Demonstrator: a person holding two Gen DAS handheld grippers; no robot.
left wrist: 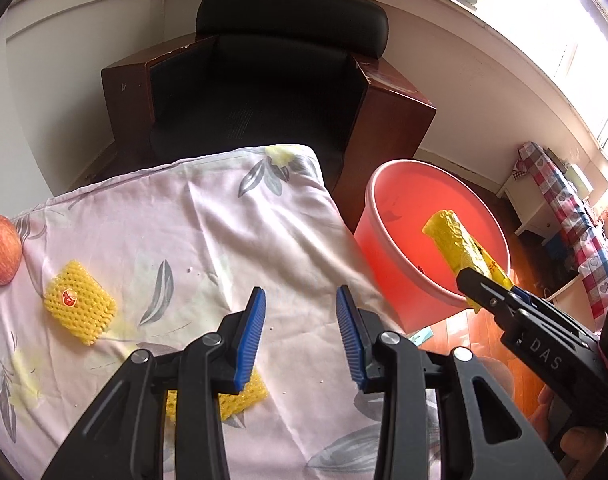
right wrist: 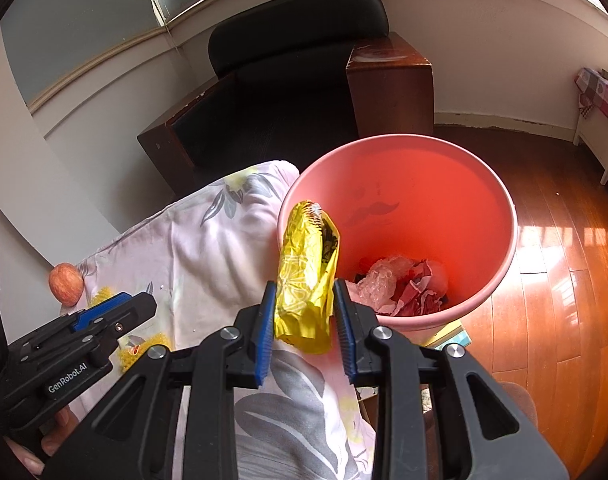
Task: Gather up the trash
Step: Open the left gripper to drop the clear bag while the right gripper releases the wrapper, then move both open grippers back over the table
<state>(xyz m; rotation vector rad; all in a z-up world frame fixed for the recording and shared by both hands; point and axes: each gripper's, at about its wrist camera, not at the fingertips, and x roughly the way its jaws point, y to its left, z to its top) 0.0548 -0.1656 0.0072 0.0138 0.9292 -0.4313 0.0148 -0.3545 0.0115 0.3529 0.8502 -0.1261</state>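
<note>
My right gripper (right wrist: 304, 312) is shut on a crumpled yellow wrapper (right wrist: 308, 276) and holds it at the near left rim of the pink bin (right wrist: 500, 200). The left wrist view shows that wrapper (left wrist: 460, 240) over the bin (left wrist: 388, 276), held by the right gripper (left wrist: 478, 280). My left gripper (left wrist: 302, 316) is open and empty above the flowered cloth (left wrist: 224, 240). A yellow foam fruit net (left wrist: 80, 308) lies on the cloth to its left. A second net (left wrist: 240, 398) lies partly hidden under the left finger.
An apple (left wrist: 0, 250) sits at the cloth's left edge. The bin holds crumpled plastic and red scraps (right wrist: 400, 284). A dark armchair (left wrist: 272, 92) stands behind the table. Wooden floor (right wrist: 564, 280) lies to the right of the bin.
</note>
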